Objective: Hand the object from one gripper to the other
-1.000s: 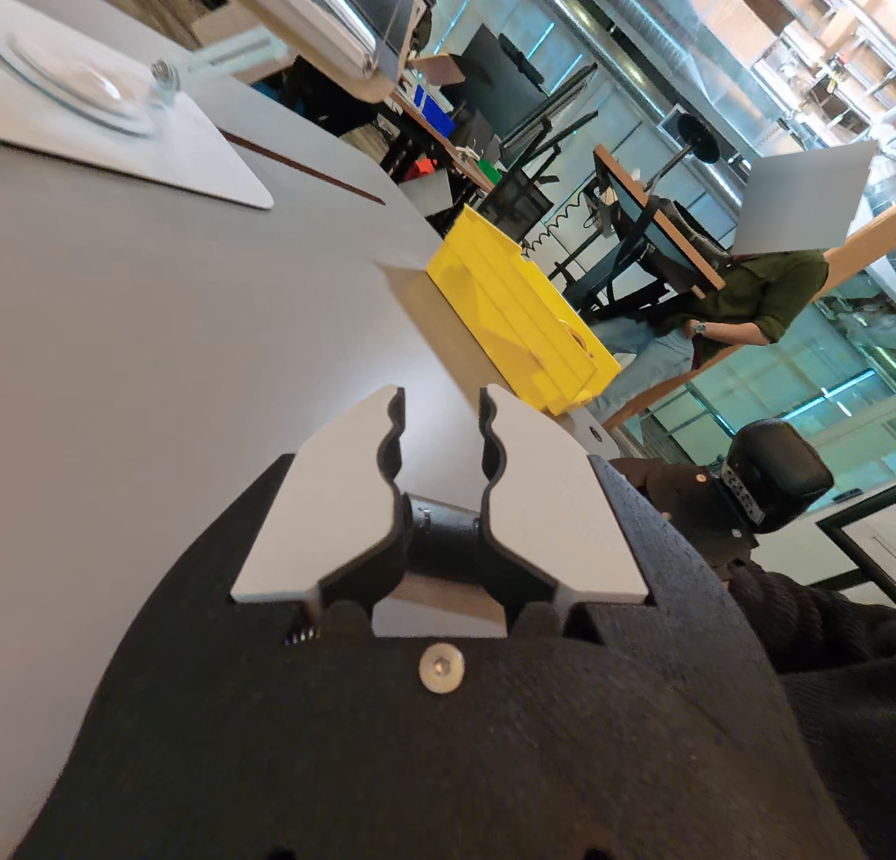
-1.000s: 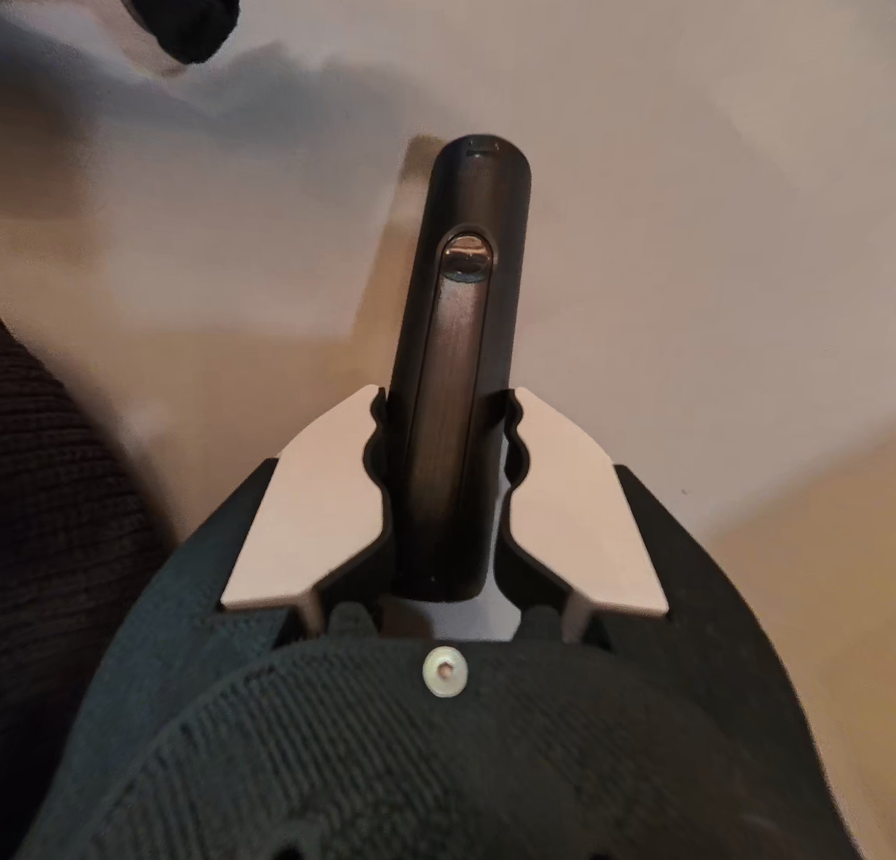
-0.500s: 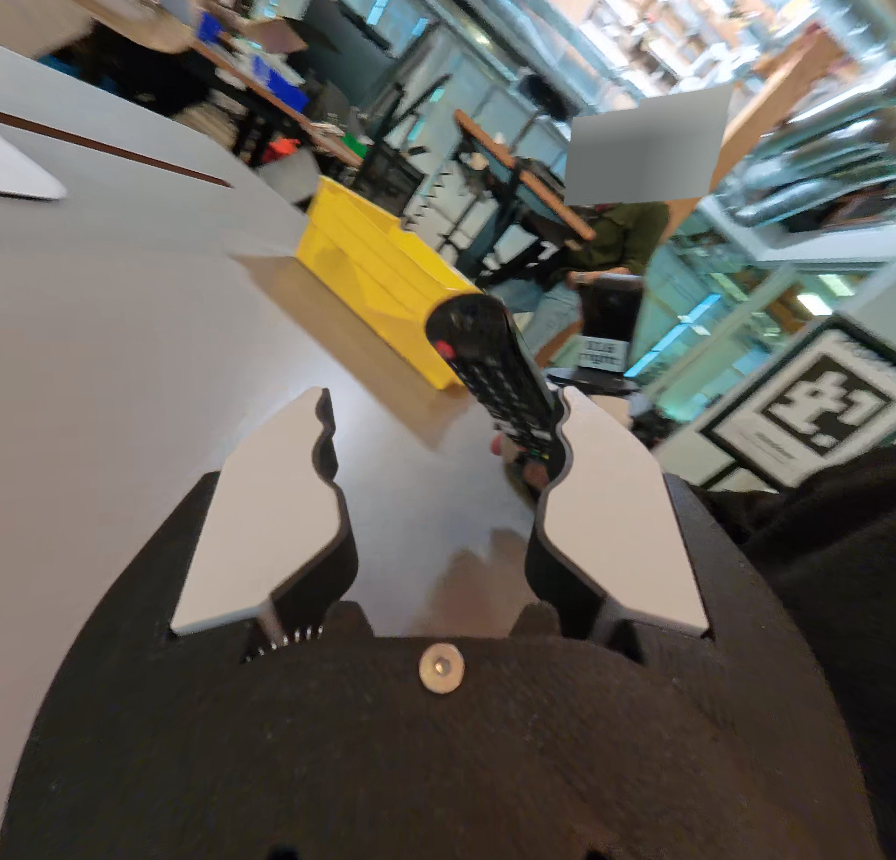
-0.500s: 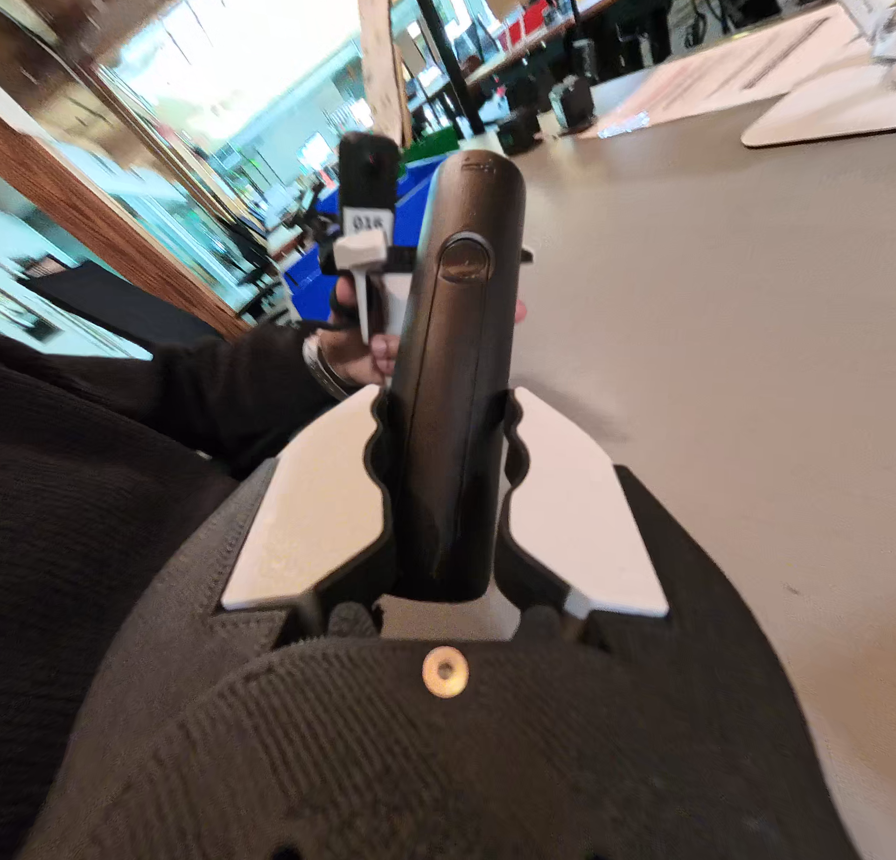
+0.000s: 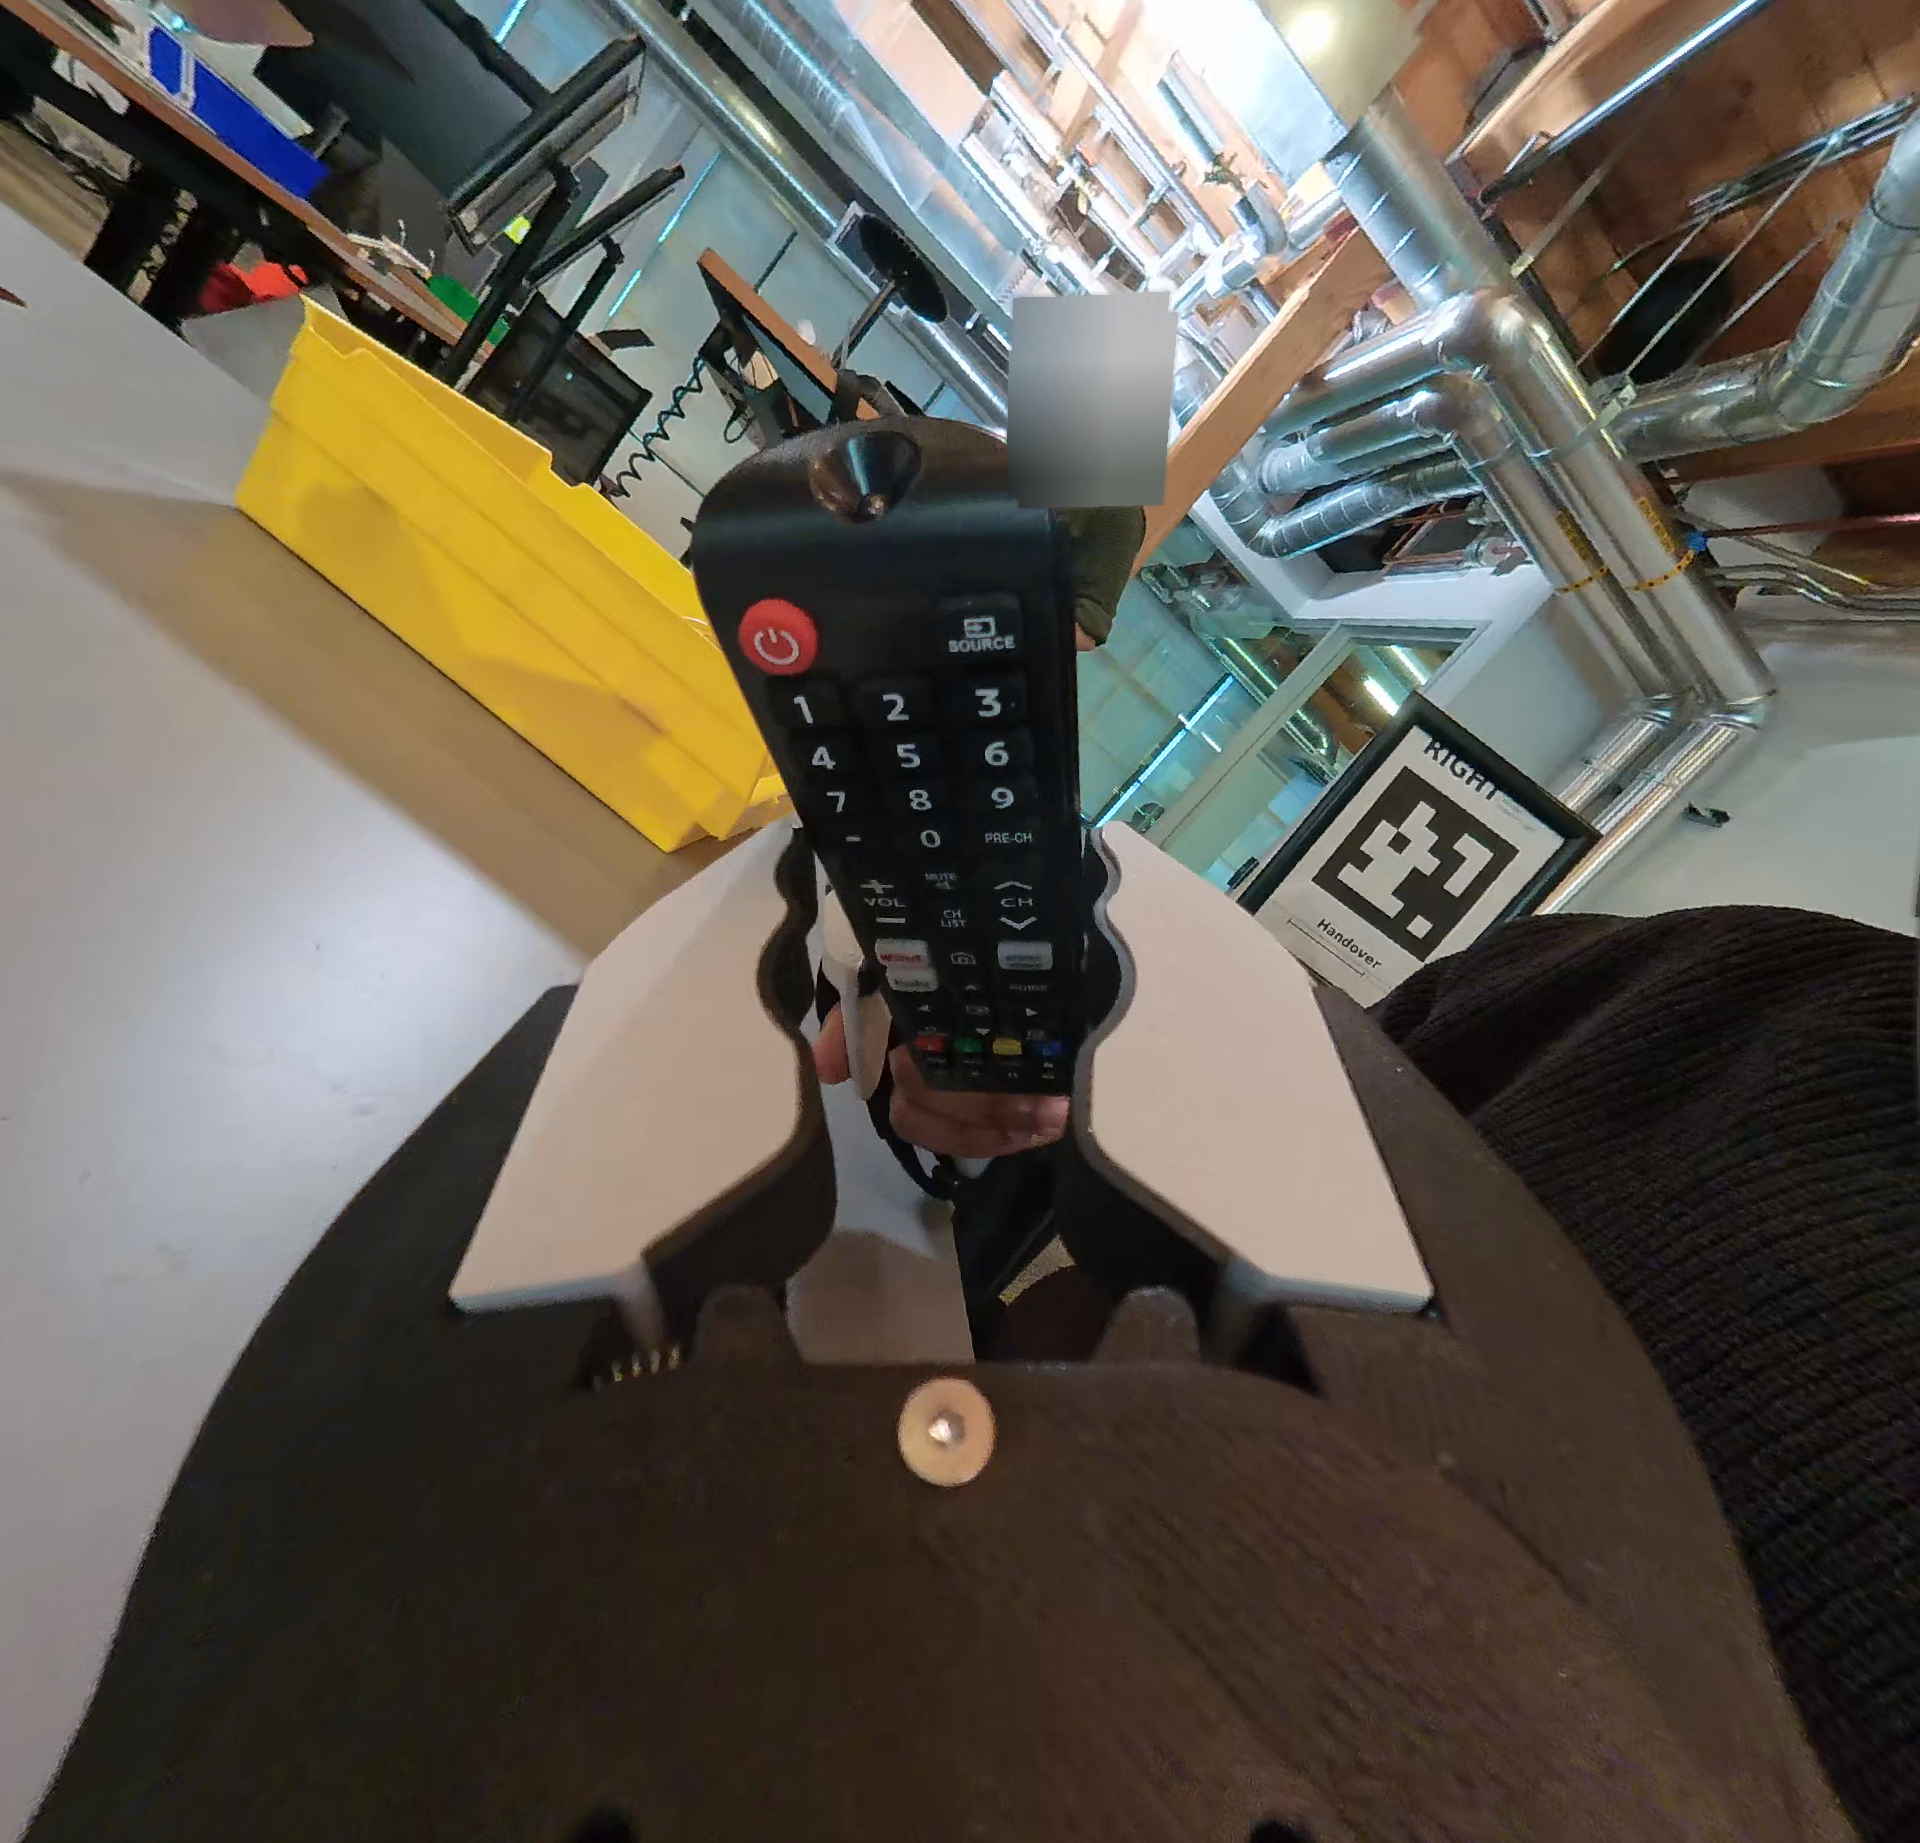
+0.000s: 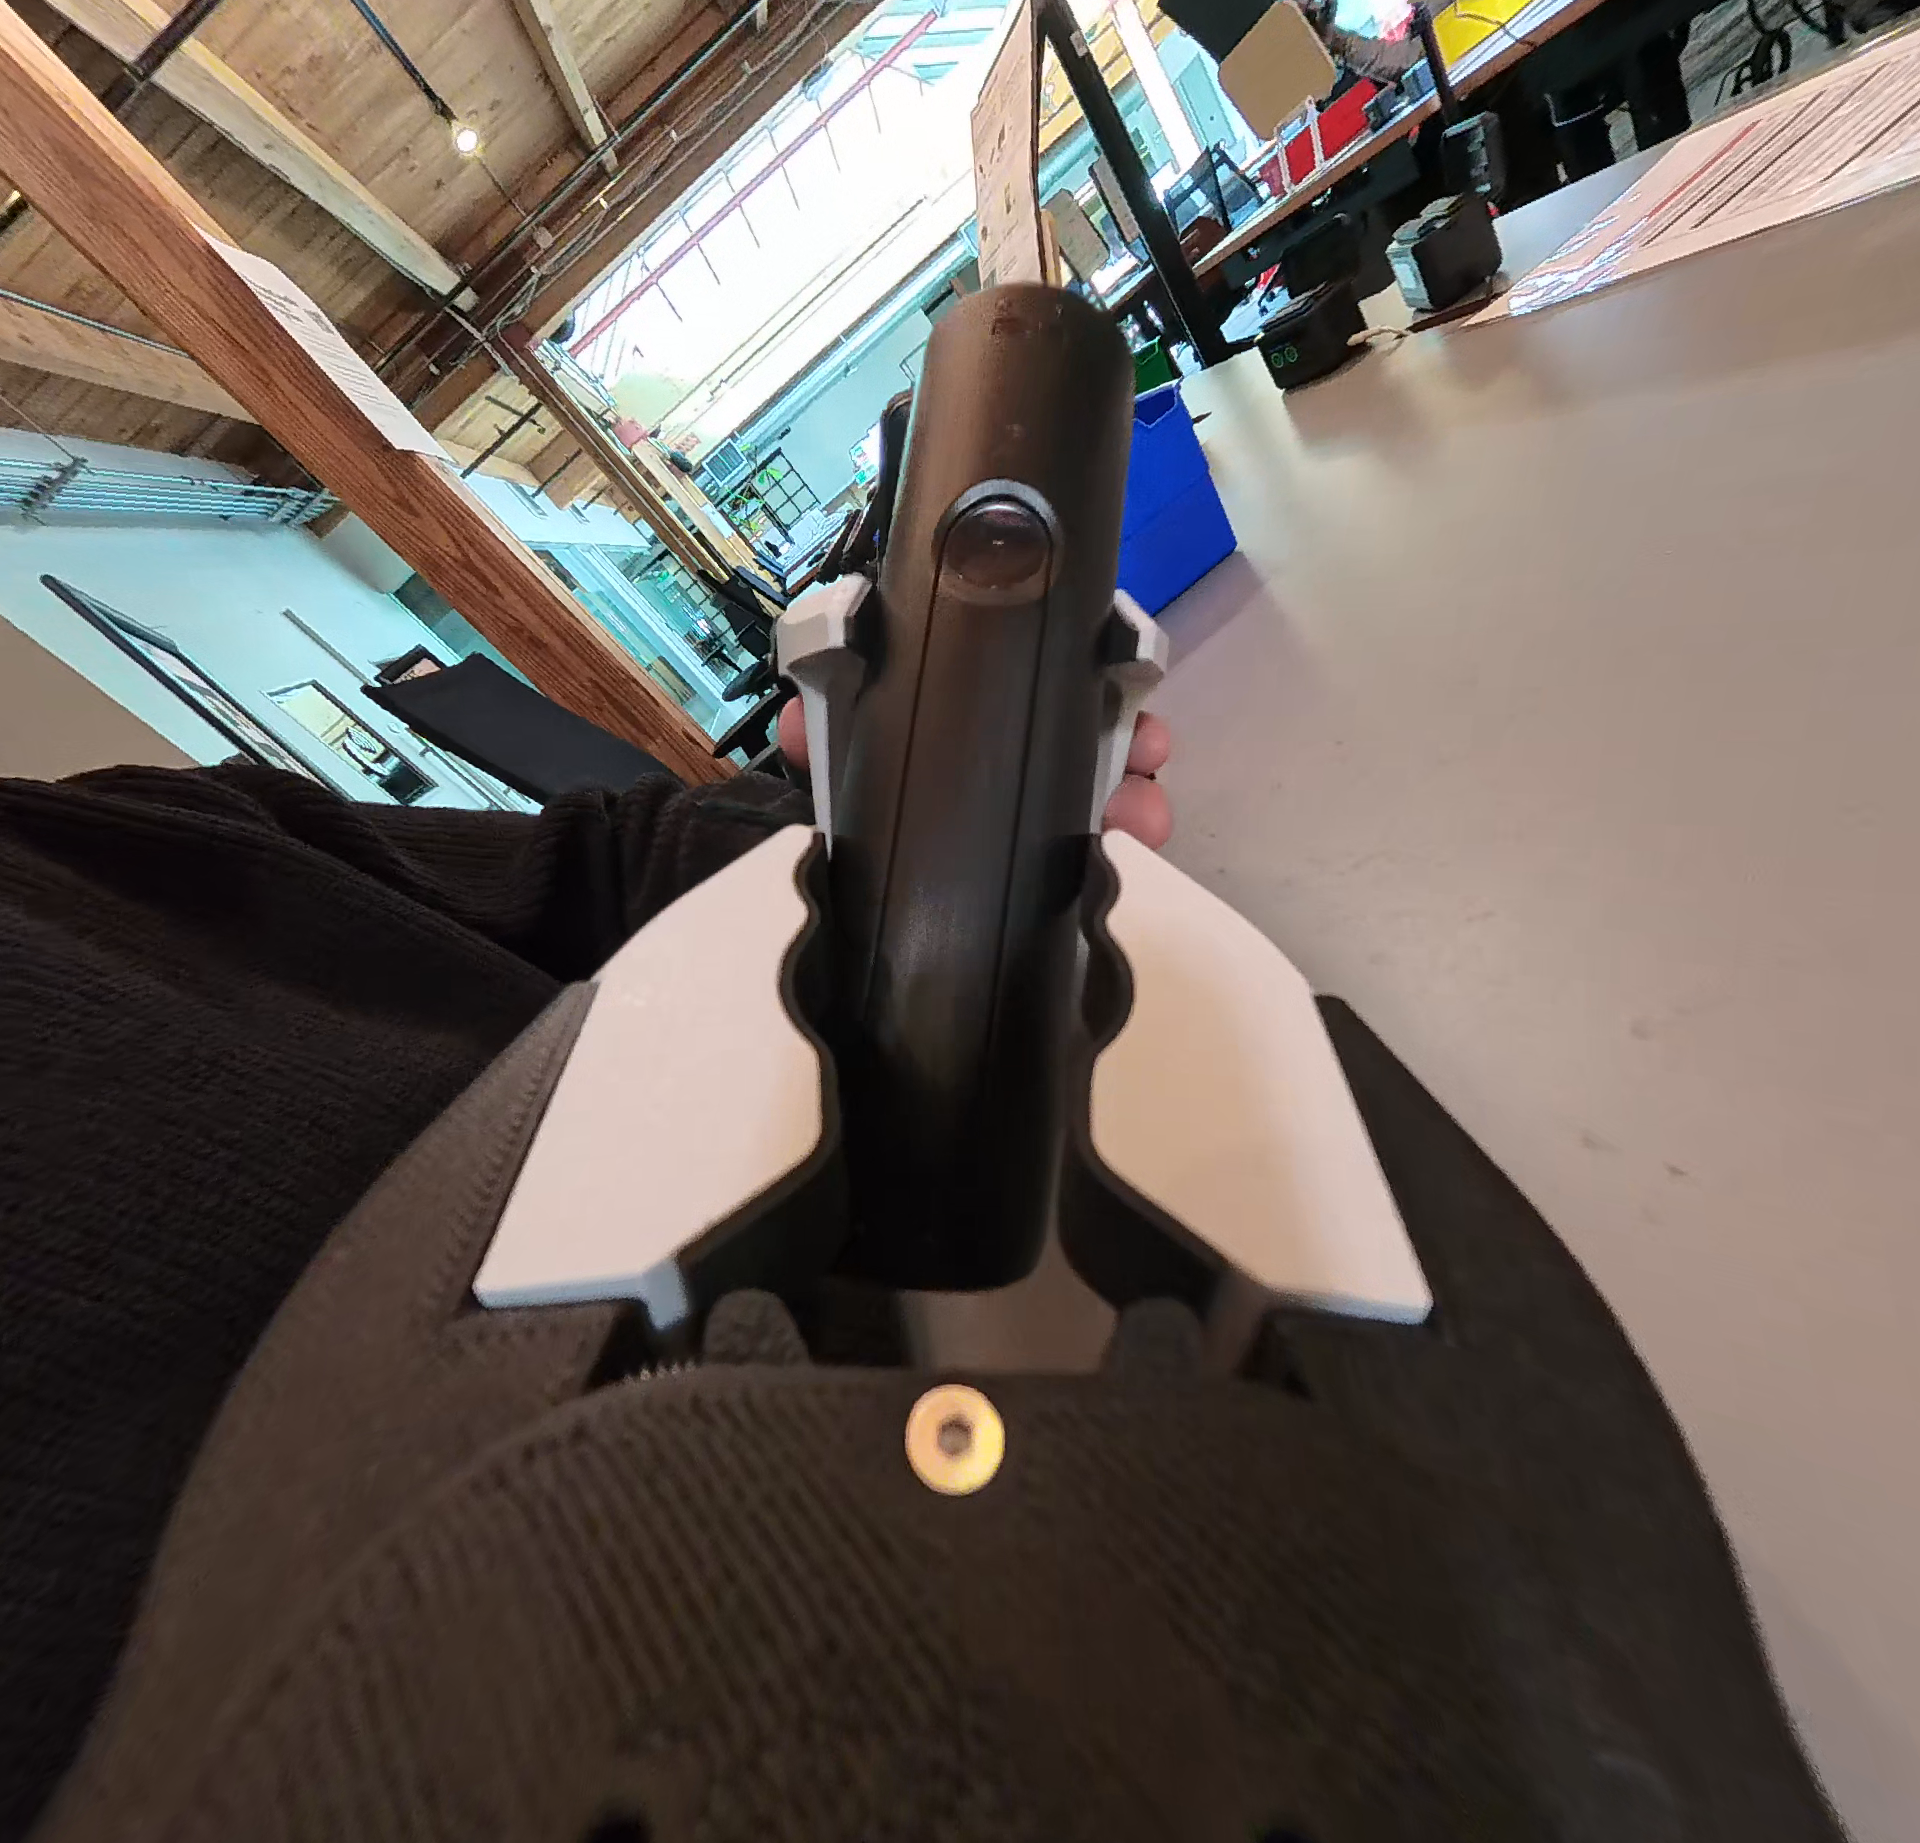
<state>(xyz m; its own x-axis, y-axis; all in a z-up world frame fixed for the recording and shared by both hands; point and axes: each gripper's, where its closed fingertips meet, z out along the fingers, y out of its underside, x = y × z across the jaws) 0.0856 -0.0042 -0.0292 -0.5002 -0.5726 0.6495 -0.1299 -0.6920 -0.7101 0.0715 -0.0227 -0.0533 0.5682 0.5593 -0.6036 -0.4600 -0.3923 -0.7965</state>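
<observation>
A black remote control (image 5: 914, 754) shows its buttons in the left wrist view and its smooth back (image 6: 977, 858) in the right wrist view. My right gripper (image 6: 956, 858) is shut on its lower end and holds it up above the table. My left gripper (image 5: 945, 858) has its jaws drawn in against the remote's sides near mid-length. It shows as two white fingers (image 6: 821, 671) flanking the remote in the right wrist view. A hand and one white finger (image 5: 862, 1014) of the right gripper show behind the remote's lower end.
A yellow bin (image 5: 468, 588) stands on the grey table (image 5: 208, 962) ahead on the left. A blue bin (image 6: 1174, 505), small black devices (image 6: 1309, 339) and papers (image 6: 1766, 172) lie farther along the table (image 6: 1558, 754). A black-and-white marker board (image 5: 1413, 868) stands on the right. Only a small space, under 4 cm, lies between the two pairs of fingers.
The right gripper lifted the remote off the table and brought it between the left jaws. The left jaws opened wide, then narrowed onto the remote's sides.
</observation>
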